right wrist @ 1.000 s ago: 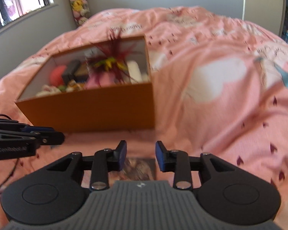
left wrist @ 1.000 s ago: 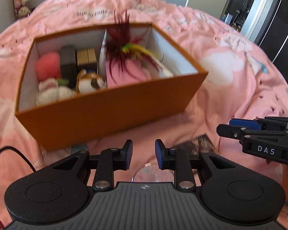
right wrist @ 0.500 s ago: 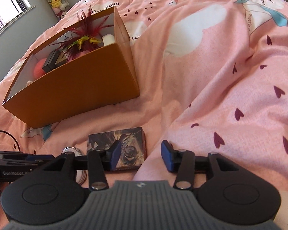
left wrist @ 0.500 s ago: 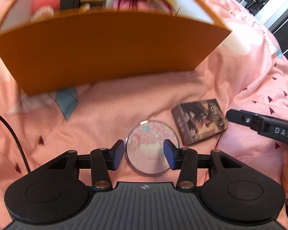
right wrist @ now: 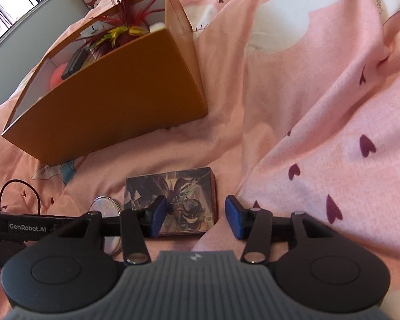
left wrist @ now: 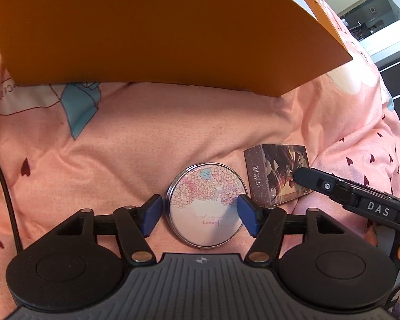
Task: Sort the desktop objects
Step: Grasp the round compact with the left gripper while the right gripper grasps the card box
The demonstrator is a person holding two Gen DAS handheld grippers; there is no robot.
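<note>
Left claw [left wrist: 200, 217] is wide and opening further. The round compact [left wrist: 207, 204] lies flat on the bed [left wrist: 146, 138], right between my pads. I see a sliver of gap on the left side; on the right I can't tell whether the pad touches the rim. No grip yet either way.

Right claw [right wrist: 193, 217] is at middling width, jaws opening a bit more. The small printed box [right wrist: 170, 200] lies flat just ahead of it. The left pad sits over the box's top face and the right pad is out past its right edge, so the claw isn't centred on it. Nothing is held.

The compact and small printed box lie just beside each other. The orange box [right wrist: 114, 101], already holding other bits, is further ahead, and I take it as the drop point.

Handling, my read:
- Compact: rigid, light, with a glossy lid and metal rim, so probably slippery. It's thin and sunk slightly into soft bedding. I'd take it across the widest part, pads on the rim, pressing down into the quilt to get under the edge. It likely has a mirror inside, so squeeze gently and don't drop it.
- Small printed box: cardboard, light, stiff enough but would dent if over-squeezed. I'd grip the two long side walls mid-length after shifting the claw left to straddle it.
- The bed gives under load, so both items may tilt as the pads close.
- The two claws are close together, so there's a collision risk when lifting.
</note>
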